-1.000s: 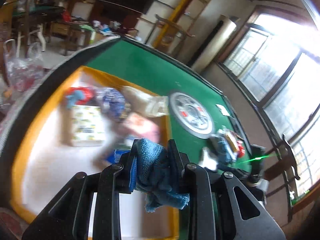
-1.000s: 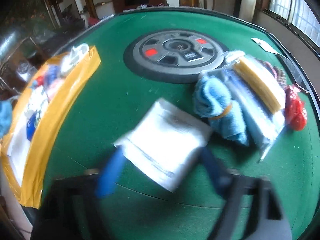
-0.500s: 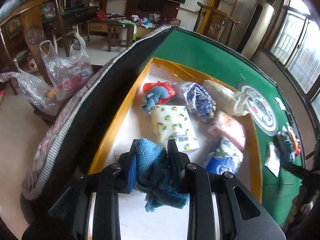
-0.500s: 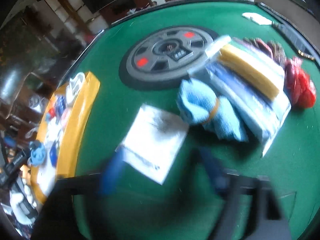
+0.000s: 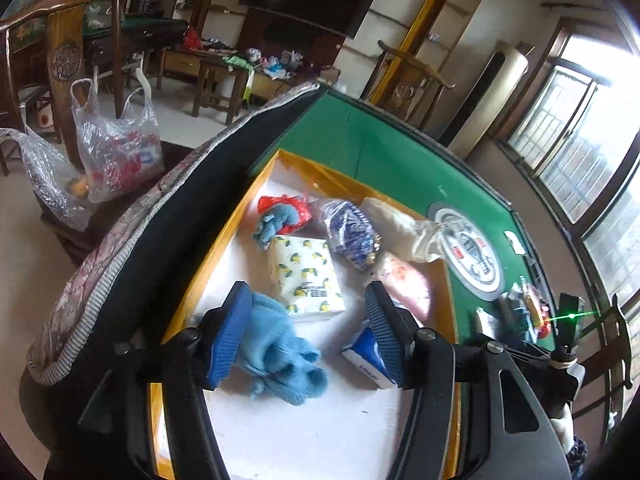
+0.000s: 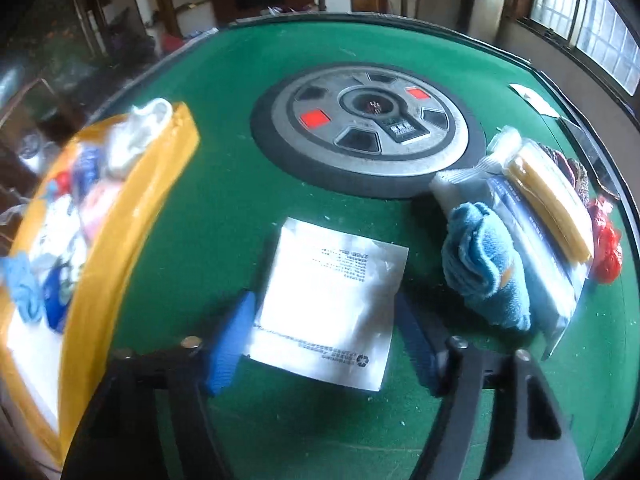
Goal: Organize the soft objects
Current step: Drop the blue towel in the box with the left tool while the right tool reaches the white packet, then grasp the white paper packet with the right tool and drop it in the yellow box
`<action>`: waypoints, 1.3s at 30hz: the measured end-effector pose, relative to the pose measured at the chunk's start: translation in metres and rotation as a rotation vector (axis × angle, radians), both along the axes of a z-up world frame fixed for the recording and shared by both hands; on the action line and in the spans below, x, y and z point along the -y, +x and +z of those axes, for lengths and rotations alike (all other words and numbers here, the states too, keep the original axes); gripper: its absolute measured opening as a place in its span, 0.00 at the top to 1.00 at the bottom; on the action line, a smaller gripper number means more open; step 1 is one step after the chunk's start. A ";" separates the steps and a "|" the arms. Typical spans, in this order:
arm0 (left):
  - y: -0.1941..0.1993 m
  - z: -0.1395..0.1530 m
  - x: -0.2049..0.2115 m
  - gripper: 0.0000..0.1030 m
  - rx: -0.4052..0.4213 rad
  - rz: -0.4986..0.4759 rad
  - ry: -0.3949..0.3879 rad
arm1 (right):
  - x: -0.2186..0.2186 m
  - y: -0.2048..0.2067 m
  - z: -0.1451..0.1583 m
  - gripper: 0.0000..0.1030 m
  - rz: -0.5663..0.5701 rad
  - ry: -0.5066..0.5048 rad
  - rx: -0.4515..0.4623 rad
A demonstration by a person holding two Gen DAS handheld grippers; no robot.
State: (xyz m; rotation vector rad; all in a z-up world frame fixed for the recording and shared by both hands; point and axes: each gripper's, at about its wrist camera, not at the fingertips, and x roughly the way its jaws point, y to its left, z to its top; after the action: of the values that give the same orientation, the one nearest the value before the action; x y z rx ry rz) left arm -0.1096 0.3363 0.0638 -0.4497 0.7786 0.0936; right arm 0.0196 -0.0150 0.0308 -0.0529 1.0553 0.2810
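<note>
My left claw (image 5: 306, 330) has just been opening, blue glove (image 5: 280, 354) apparently released beside its left pad, while my right claw (image 6: 324, 344) has been closing, unclamped, straddling the white packet (image 6: 330, 300).

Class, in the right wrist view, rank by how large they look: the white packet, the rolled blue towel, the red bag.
1. white packet, though it lies nearest the camera.
2. rolled blue towel.
3. red bag, partly hidden at the edge.

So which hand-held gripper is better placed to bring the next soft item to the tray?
Right: its pads straddle the white packet on the felt. Left has just opened over the tray, blue glove dropping out.
</note>
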 end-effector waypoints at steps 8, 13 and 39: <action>-0.027 0.018 -0.004 0.44 0.090 0.010 -0.049 | 0.012 -0.003 0.003 0.99 0.024 0.087 -0.031; -0.039 0.020 -0.006 0.43 0.102 0.024 -0.065 | 0.033 0.002 0.002 0.31 -0.058 0.107 -0.015; -0.053 0.012 0.009 0.42 0.105 0.000 -0.136 | 0.065 -0.018 0.018 0.80 0.032 0.320 -0.091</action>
State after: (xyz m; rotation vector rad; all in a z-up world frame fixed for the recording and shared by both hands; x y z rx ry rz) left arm -0.1624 0.3272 0.0756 -0.5793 0.6845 0.0165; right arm 0.0012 -0.0799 0.0487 0.2320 1.0890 0.4818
